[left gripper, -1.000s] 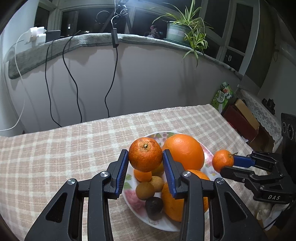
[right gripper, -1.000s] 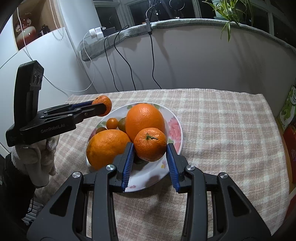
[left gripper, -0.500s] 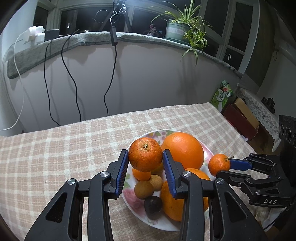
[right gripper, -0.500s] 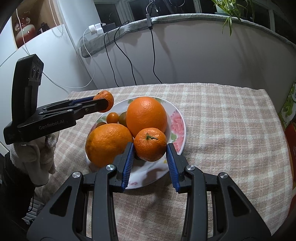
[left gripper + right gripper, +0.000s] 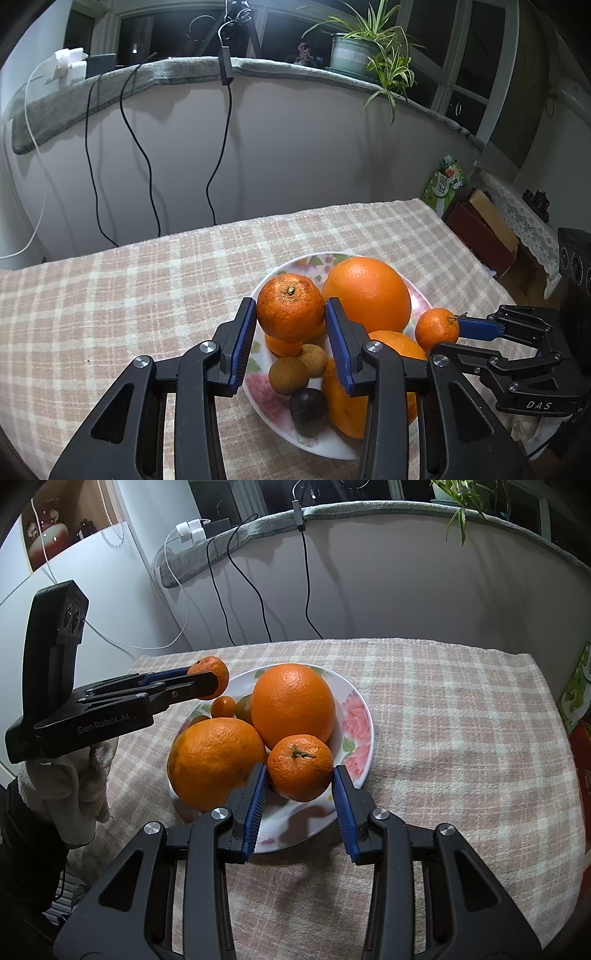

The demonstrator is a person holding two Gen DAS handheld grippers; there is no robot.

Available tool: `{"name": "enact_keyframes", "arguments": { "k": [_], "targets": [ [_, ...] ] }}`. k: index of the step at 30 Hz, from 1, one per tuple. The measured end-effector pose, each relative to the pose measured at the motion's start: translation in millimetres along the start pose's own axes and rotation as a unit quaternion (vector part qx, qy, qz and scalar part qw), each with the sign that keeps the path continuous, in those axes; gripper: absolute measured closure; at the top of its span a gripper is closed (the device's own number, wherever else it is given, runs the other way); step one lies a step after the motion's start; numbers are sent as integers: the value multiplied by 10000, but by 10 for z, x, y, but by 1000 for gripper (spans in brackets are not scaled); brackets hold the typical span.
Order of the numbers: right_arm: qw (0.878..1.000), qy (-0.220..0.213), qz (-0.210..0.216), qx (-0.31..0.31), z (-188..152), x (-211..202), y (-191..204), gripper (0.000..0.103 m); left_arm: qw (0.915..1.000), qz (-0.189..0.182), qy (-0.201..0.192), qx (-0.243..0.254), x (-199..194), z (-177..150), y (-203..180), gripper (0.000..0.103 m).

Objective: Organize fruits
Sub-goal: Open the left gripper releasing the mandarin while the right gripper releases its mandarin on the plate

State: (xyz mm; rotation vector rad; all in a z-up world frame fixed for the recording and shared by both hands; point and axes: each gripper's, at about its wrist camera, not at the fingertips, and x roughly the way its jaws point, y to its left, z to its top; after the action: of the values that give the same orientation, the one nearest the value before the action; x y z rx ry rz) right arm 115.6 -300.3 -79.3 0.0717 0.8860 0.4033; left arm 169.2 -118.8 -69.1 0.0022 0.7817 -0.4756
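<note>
A flowered plate [image 5: 334, 448] [image 5: 364, 716] holds a big orange [image 5: 367, 295] [image 5: 293, 705], a second orange [image 5: 216, 760] and small fruits: two brown longans [image 5: 288, 374], a dark fruit [image 5: 307, 404] and a kumquat [image 5: 223, 706]. My left gripper [image 5: 291, 317] is shut on a rough mandarin [image 5: 290, 312], held above the plate's small fruits. From the right wrist view it [image 5: 208, 679] enters from the left. My right gripper [image 5: 300, 781] is shut on a smoother mandarin [image 5: 300, 767] with a green stem, over the plate's near rim. In the left wrist view it [image 5: 439, 334] comes in from the right.
The plate sits on a table with a pink checked cloth [image 5: 129, 295]. Behind it a curved wall carries hanging cables [image 5: 218, 155]; its ledge holds chargers [image 5: 68, 64] and a potted plant [image 5: 354, 51]. Boxes [image 5: 484, 225] stand past the table's right edge. A gloved hand [image 5: 62, 790] holds the left gripper.
</note>
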Motion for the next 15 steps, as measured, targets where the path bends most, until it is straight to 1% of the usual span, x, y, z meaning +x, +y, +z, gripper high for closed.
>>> {"name": "enact_keyframes", "arguments": {
  "k": [4,6,7,8,9,13,15],
  "targets": [
    [10000,45,-27,29,1,21,4,65,10000,-5,18,36,8,-4,-21,65],
    [10000,32,-38,28,10,15,7,63,10000,-14,1,45,3,-4,-24,60],
    [10000,12,-42,24,13,4,12,59,10000,-10,-12,43,-2,-5,-27,55],
    [10000,-29,-59,18,16,-16,15,50,10000,-7,-33,40,-14,0,-29,52],
    [10000,-56,-63,8,21,-27,17,44,10000,-5,-53,43,-28,3,-34,51],
    [9999,-136,-33,3,41,-76,22,43,9999,9,-110,60,-83,8,-46,51],
    [9999,-152,-39,2,43,-91,20,43,9999,12,-137,45,-111,3,-49,48]
  ]
}}
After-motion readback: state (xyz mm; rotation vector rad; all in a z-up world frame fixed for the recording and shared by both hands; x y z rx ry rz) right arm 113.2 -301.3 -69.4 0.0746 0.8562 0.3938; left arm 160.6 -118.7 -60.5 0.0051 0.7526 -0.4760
